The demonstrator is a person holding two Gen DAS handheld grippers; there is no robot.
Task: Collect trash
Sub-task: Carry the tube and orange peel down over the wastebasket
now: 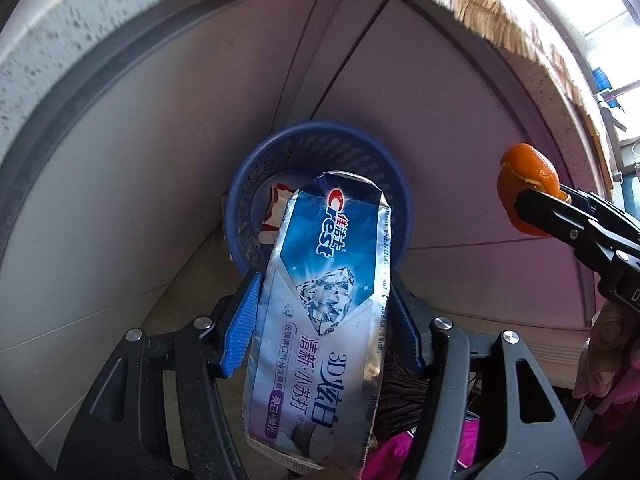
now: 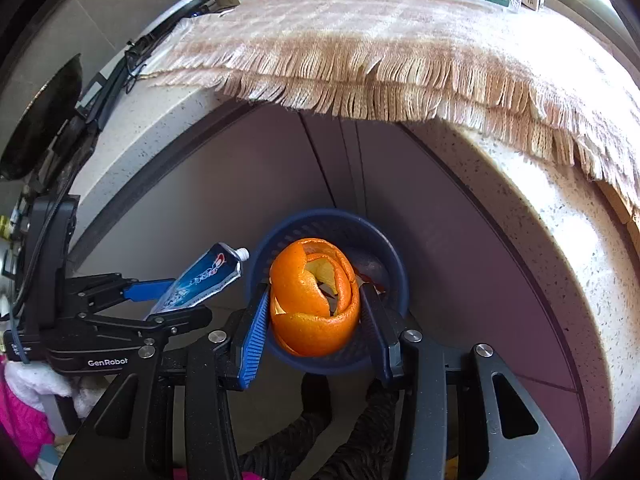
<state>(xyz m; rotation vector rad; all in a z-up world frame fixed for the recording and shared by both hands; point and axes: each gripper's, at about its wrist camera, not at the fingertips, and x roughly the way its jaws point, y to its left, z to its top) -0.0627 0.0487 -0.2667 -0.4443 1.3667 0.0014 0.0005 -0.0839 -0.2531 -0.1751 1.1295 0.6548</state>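
Below the fringed cloth (image 2: 360,60) across the frame's top, the blue basket (image 2: 394,264) at centre is approached, so that toothpaste tube (image 1: 324,304) and orange peel (image 2: 314,300), clenched in left gripper (image 1: 324,320) and right gripper (image 2: 314,312), can apparently be dropped in.

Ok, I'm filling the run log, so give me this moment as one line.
left gripper: shut on toothpaste tube | right gripper: shut on orange peel | both over blue basket | wrapper already inside

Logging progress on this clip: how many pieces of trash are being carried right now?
2. The toothpaste tube is in the left tool; the orange peel is in the right tool. Both are above the blue basket.
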